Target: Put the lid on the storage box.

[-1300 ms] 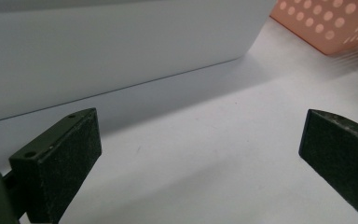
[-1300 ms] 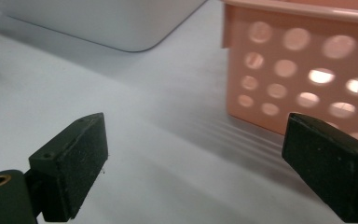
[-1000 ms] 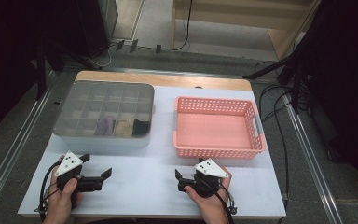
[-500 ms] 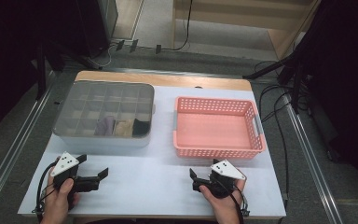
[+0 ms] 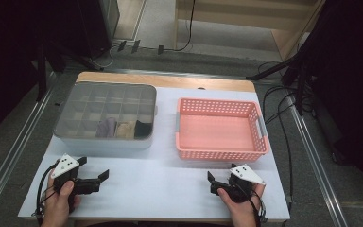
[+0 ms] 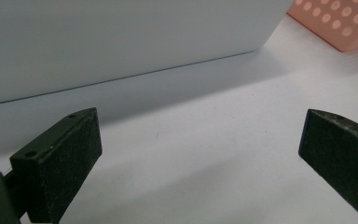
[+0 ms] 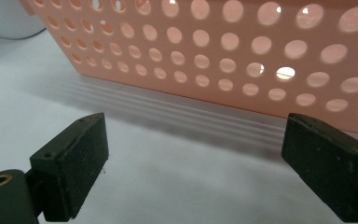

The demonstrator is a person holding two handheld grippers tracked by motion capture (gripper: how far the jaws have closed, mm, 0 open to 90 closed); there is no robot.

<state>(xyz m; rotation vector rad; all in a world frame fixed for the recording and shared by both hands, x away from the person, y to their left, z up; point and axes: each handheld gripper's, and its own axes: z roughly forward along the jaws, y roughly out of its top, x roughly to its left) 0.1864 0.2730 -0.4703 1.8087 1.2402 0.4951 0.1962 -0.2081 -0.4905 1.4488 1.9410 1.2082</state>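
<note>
- Resting low at the near table edge, the left gripper (image 5: 93, 178) and the right gripper (image 5: 211, 181) are both held by a hand; jaws of each are spread wide w/ nothing between, seen best in the gripper views.
- Left gripper view: bare white table (image 6: 205, 158) between the jaws, the pale wall of the compartment box (image 6: 121, 37) just ahead, and a corner of the pink basket (image 6: 340, 23) at top right.
- Right gripper view: the perforated basket wall close in front, the holes clear here but tiny from the high view.
- High view alone shows the insides: basket (image 5: 220, 153) is empty, long axis left-right; box (image 5: 105, 142) sits left of it, apart, w/ cloth-like items (image 5: 123, 128) in its near row.
</note>
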